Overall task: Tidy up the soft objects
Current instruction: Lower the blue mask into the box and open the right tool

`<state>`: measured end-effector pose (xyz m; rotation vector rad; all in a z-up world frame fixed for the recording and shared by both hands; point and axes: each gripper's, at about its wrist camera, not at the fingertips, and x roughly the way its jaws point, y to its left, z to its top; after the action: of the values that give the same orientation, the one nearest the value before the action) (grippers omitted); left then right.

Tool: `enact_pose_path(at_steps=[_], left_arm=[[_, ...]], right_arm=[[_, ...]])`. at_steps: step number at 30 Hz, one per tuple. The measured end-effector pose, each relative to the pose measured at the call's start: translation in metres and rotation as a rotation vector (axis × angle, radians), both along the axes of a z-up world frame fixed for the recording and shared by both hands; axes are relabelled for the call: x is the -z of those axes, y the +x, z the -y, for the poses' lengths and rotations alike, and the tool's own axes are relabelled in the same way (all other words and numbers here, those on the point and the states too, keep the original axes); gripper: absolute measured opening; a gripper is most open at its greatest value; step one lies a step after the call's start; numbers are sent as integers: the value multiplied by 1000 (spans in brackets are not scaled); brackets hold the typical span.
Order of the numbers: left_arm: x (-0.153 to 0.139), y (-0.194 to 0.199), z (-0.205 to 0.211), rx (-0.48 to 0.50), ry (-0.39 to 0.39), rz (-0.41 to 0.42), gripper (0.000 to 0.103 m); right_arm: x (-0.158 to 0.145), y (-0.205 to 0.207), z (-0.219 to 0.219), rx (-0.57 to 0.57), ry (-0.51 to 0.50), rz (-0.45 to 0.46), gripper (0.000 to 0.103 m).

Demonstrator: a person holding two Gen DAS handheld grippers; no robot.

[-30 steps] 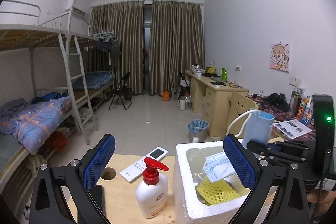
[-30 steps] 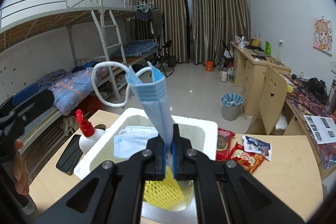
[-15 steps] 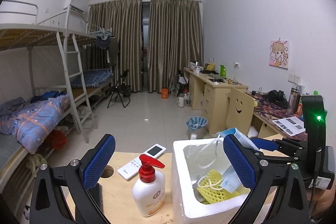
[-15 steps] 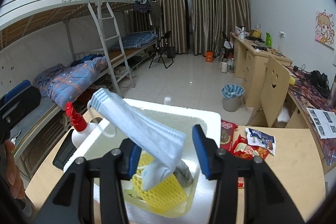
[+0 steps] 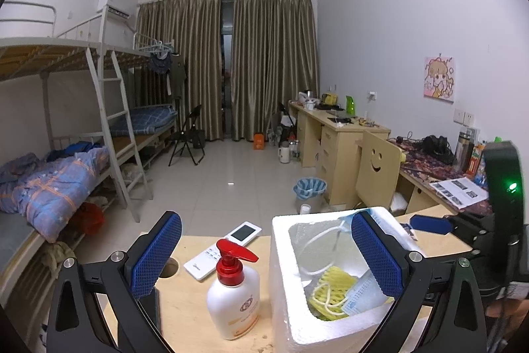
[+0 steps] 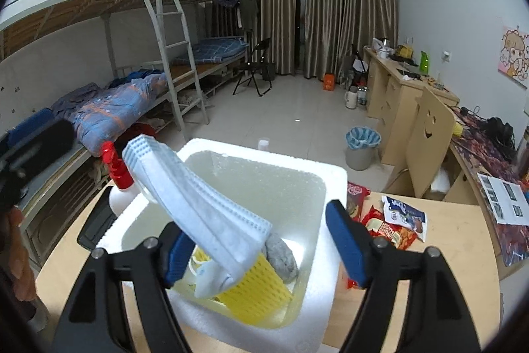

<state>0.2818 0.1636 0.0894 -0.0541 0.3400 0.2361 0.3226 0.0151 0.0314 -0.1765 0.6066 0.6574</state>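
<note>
A white foam box [image 6: 330,187] stands on the wooden table and also shows in the left wrist view [image 5: 281,260]. Inside lie a yellow foam net [image 6: 251,290], a grey soft object [image 6: 281,257] and a blue face mask [image 5: 360,296]. My right gripper [image 6: 261,247] is open above the box; a folded light blue face mask [image 6: 198,207] leans against its left finger and slants into the box. My left gripper [image 5: 264,257] is open and empty, left of the box, over a pump bottle [image 5: 233,296].
A white remote [image 5: 223,248] lies behind the pump bottle with its red top [image 6: 115,167]. Snack packets [image 6: 393,220] lie right of the box. A black phone [image 6: 96,220] lies left of it. Papers [image 6: 502,197] sit at the table's right edge.
My right gripper held the mask shut and upright above the box, then opened. The mask tipped over and now slumps into the box. The left gripper stayed open and shifted slightly.
</note>
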Motion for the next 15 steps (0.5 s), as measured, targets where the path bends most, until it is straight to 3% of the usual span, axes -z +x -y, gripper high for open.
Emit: enact_pose_path(at_steps=[7, 15], left_arm=[[4, 10, 5, 72, -21, -3, 103], [10, 23, 17, 130, 28, -52, 103]], right_arm=[[-3, -3, 2, -17, -3, 12, 79], [-3, -3, 2, -31, -3, 16, 79]])
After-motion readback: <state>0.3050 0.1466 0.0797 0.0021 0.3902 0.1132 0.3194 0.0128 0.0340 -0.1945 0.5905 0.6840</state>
